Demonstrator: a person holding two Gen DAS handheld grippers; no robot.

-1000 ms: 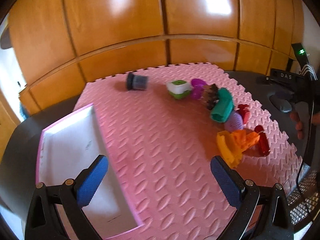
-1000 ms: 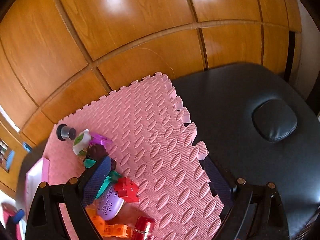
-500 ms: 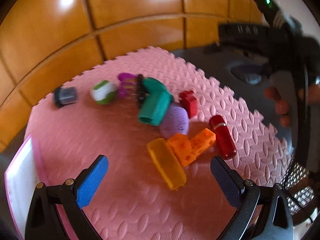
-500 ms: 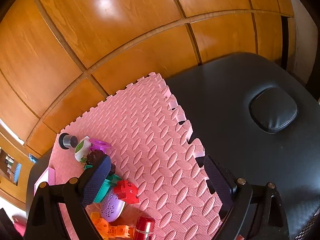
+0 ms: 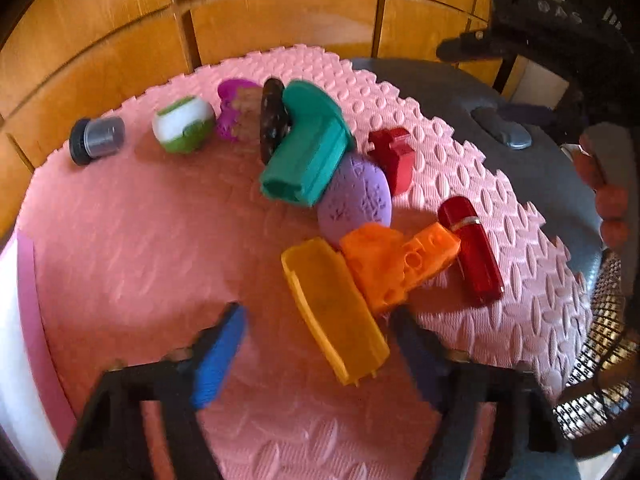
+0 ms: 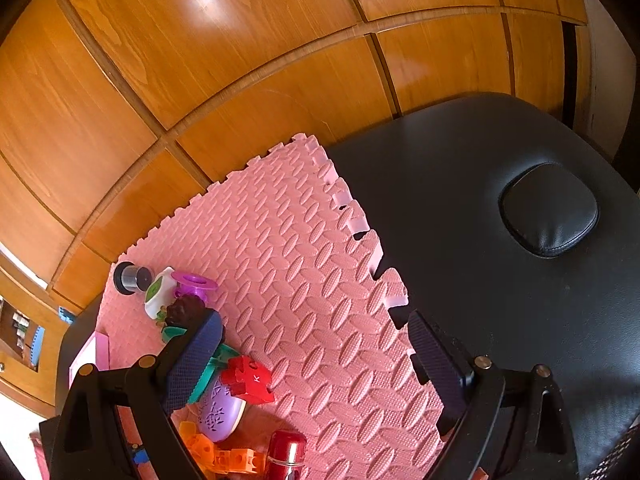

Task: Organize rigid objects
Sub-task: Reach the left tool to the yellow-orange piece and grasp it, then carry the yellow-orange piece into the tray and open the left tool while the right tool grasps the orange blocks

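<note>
Several toys lie in a row on the pink foam mat [image 5: 140,240]: a grey capped cylinder [image 5: 96,140], a white-green ball [image 5: 184,124], a teal piece [image 5: 308,152], a purple egg [image 5: 356,196], a red block [image 5: 392,152], an orange block [image 5: 392,264] and a red cylinder [image 5: 472,252]. My left gripper [image 5: 318,314] hangs low over a yellow oblong case [image 5: 332,308]. Its jaws are closing with the case between them; the left pad is still apart from it. My right gripper [image 6: 314,320] stands open over bare mat, beside the red block [image 6: 248,380] and purple egg [image 6: 220,412].
A white box with a pink rim [image 5: 24,320] sits at the mat's left edge. The mat lies on a black padded table [image 6: 480,200] with a round cushion [image 6: 550,210]. Wooden panels close off the back. A hand [image 5: 608,196] holds the other gripper at the right.
My left gripper has swung from the white box to the right and down onto the toy row, and its jaws have narrowed around the yellow case. The right gripper has hardly moved.
</note>
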